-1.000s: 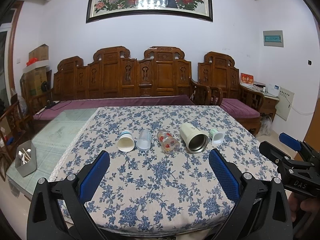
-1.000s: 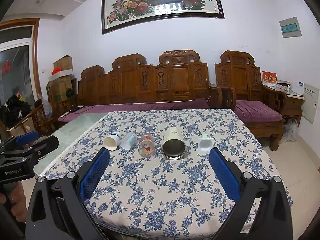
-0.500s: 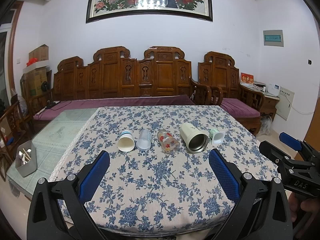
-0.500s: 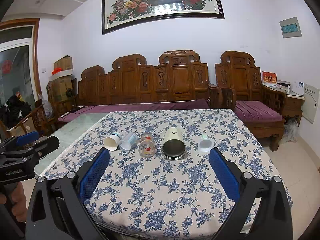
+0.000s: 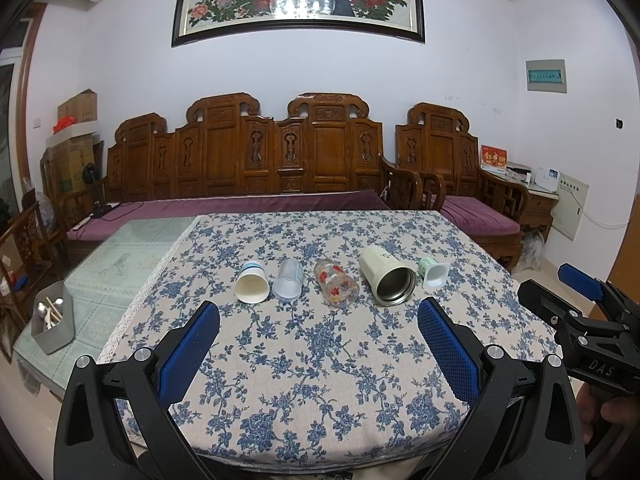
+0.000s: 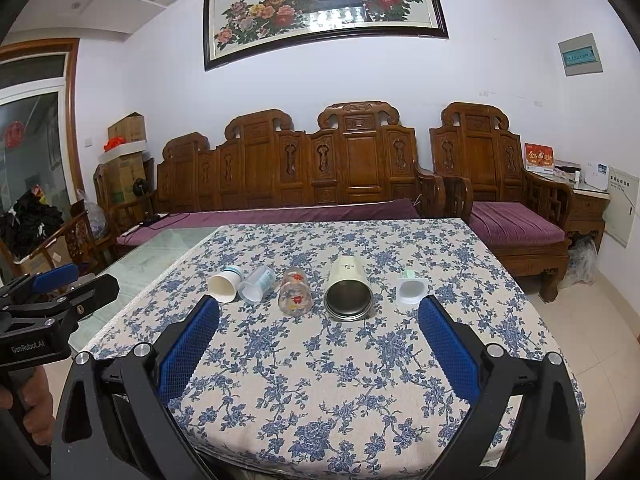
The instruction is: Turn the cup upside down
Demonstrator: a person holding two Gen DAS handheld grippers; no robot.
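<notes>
Several cups lie on their sides in a row on the table, mouths toward me: a white paper cup [image 5: 252, 286] [image 6: 224, 286], a clear plastic cup [image 5: 289, 285] [image 6: 258, 283], a glass with red flowers [image 5: 336, 287] [image 6: 295, 291], a cream steel-lined mug [image 5: 386, 274] [image 6: 347, 288] and a small white yogurt cup [image 5: 433, 272] [image 6: 410, 286]. My left gripper [image 5: 318, 320] is open and empty, short of the row. My right gripper [image 6: 318, 320] is open and empty, also short of the row.
The table [image 5: 320, 380] has a blue floral cloth; its left part is bare glass [image 5: 132, 248]. A grey utensil box [image 5: 52, 322] stands at the left edge. A carved wooden bench [image 5: 248, 160] with purple cushions stands behind. The right gripper shows at the left view's right edge [image 5: 584, 320].
</notes>
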